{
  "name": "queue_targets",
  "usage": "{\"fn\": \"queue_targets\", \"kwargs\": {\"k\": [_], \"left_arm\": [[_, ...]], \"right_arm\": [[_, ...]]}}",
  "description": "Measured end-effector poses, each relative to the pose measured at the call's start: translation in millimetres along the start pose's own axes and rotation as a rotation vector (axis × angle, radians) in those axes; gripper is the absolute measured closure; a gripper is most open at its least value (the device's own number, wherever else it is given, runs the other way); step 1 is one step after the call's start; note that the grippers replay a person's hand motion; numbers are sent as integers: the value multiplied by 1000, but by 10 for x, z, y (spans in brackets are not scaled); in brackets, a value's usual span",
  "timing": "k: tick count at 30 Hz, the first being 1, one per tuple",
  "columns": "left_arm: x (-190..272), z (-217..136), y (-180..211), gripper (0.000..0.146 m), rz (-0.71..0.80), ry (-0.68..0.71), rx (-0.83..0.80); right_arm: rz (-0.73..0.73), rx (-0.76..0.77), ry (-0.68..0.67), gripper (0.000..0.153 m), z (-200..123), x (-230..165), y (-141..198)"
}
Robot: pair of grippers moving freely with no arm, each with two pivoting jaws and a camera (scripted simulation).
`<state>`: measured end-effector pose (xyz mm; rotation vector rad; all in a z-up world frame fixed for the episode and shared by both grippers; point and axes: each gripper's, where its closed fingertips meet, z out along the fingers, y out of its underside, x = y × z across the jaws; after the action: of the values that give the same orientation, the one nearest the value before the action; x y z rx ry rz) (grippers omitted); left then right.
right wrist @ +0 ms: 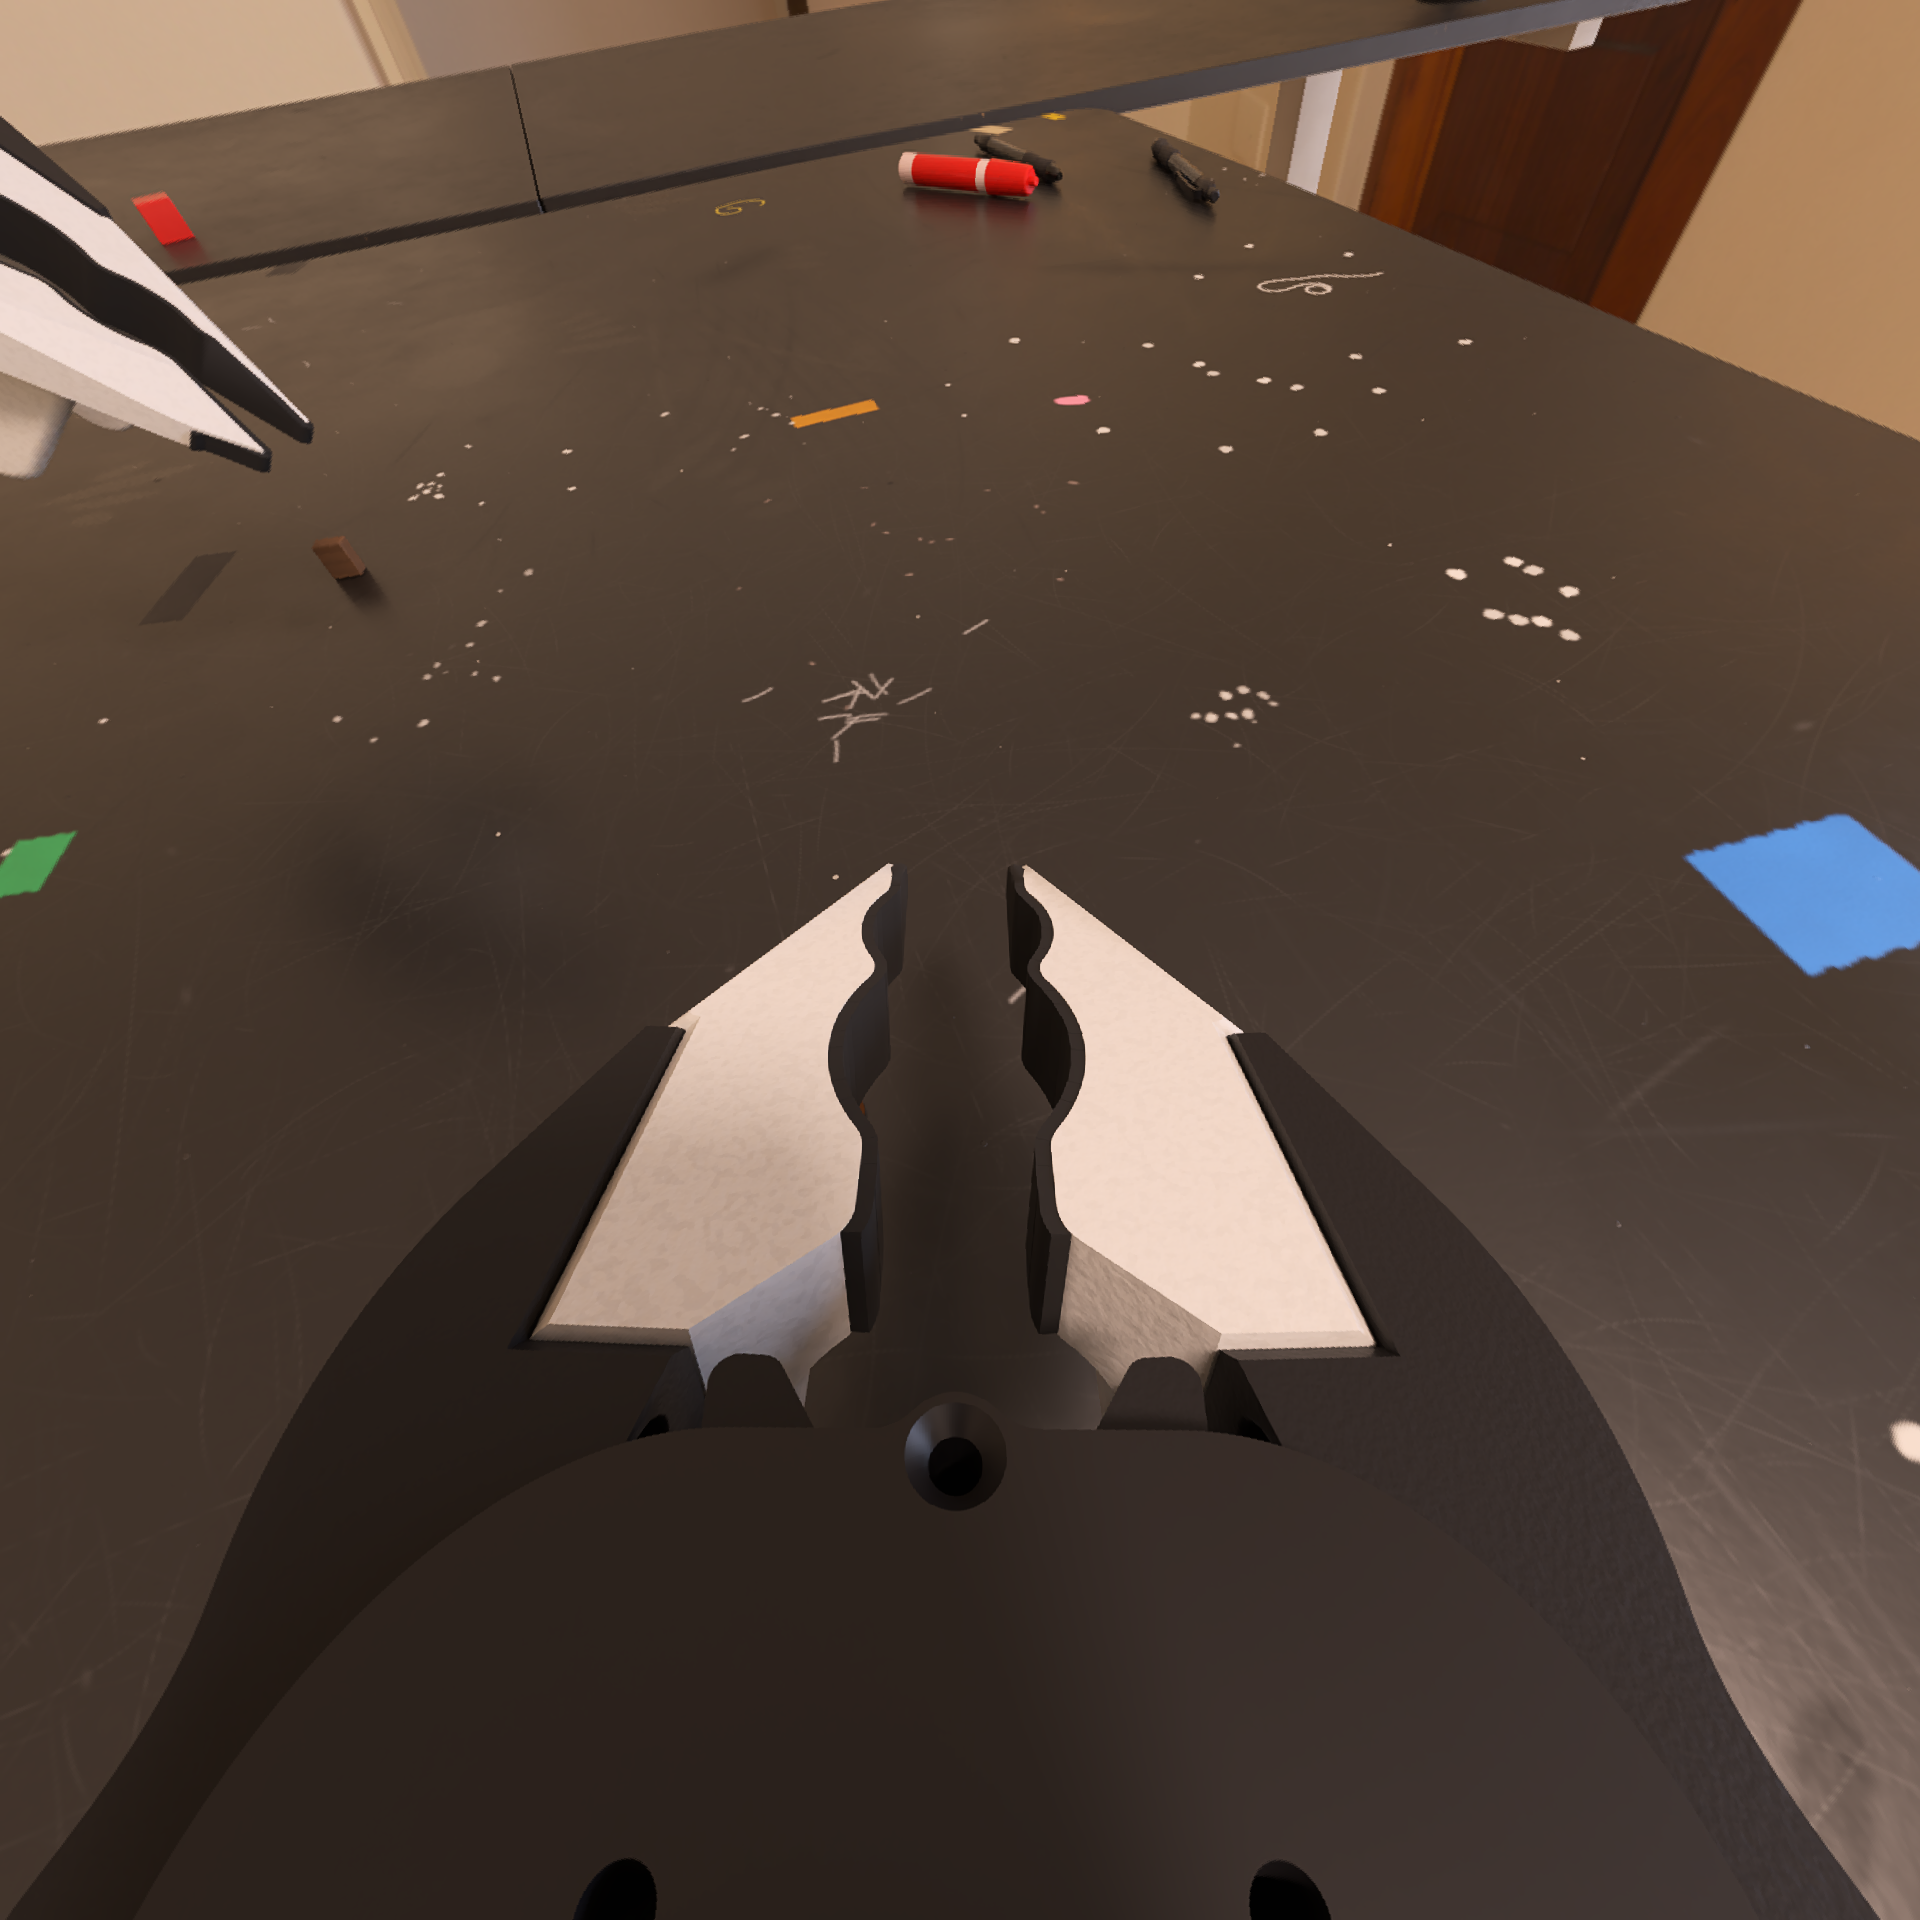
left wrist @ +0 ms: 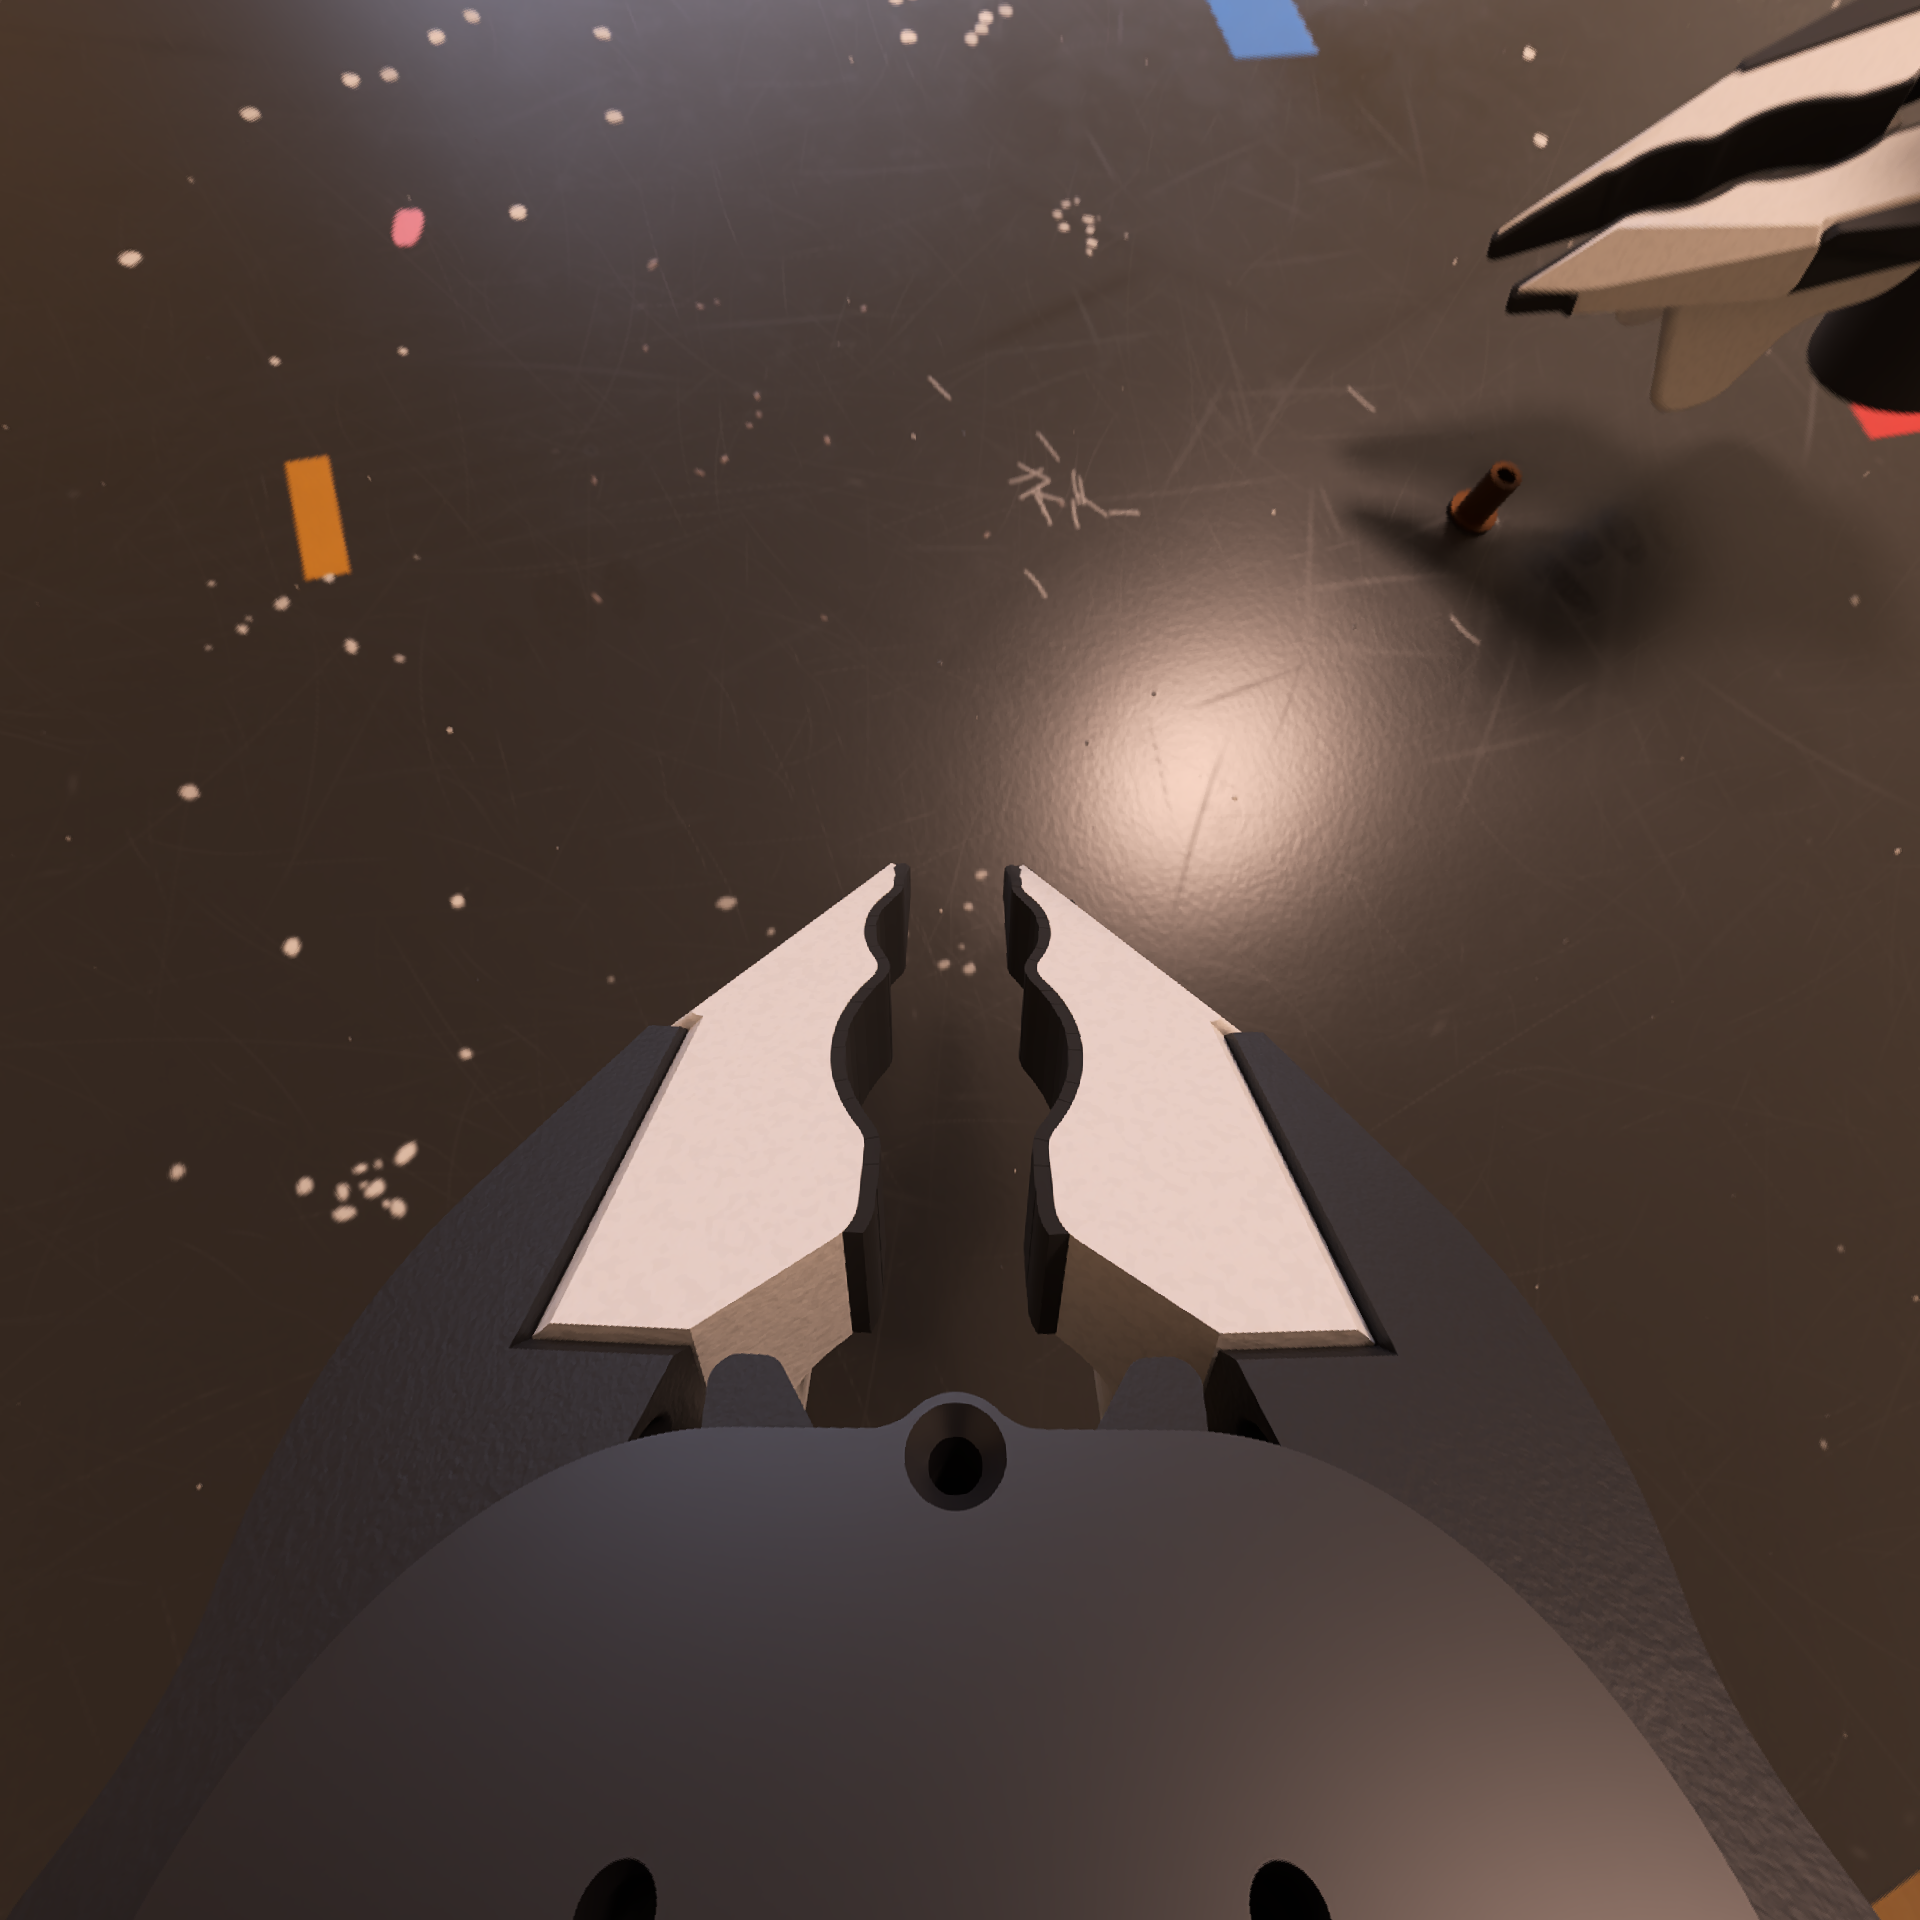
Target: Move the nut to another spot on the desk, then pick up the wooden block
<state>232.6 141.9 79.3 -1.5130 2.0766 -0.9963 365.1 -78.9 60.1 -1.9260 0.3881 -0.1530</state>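
The nut (left wrist: pixel 1481 499), a small copper-coloured sleeve, stands on the dark desk (left wrist: pixel 623 748) at the right of the left wrist view. My left gripper (left wrist: pixel 956 883) is open and empty, above the desk and well short and left of the nut. My right gripper (left wrist: pixel 1507 275) hovers beyond the nut at the top right. In the right wrist view my right gripper (right wrist: pixel 956 883) is open and empty. The small brown wooden block (right wrist: pixel 340 556) lies far ahead to its left. My left gripper (right wrist: pixel 286 445) hangs just above and beyond the block. The nut does not show in this view.
A red marker (right wrist: pixel 966 174) and two black pens (right wrist: pixel 1184 171) lie at the desk's far edge. Flat colour patches mark the desk: blue (right wrist: pixel 1818 894), green (right wrist: pixel 36 862), orange (right wrist: pixel 834 412). A red piece (right wrist: pixel 164 218) lies far left. The desk's right edge (right wrist: pixel 1558 281) drops off.
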Motion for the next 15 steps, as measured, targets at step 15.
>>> {"fn": "queue_targets", "kwargs": {"k": [15], "left_arm": [[-870, -423, -667, 108, -141, -418, 301]], "right_arm": [[10, 4, -4, 134, -8, 0, -6]]}}
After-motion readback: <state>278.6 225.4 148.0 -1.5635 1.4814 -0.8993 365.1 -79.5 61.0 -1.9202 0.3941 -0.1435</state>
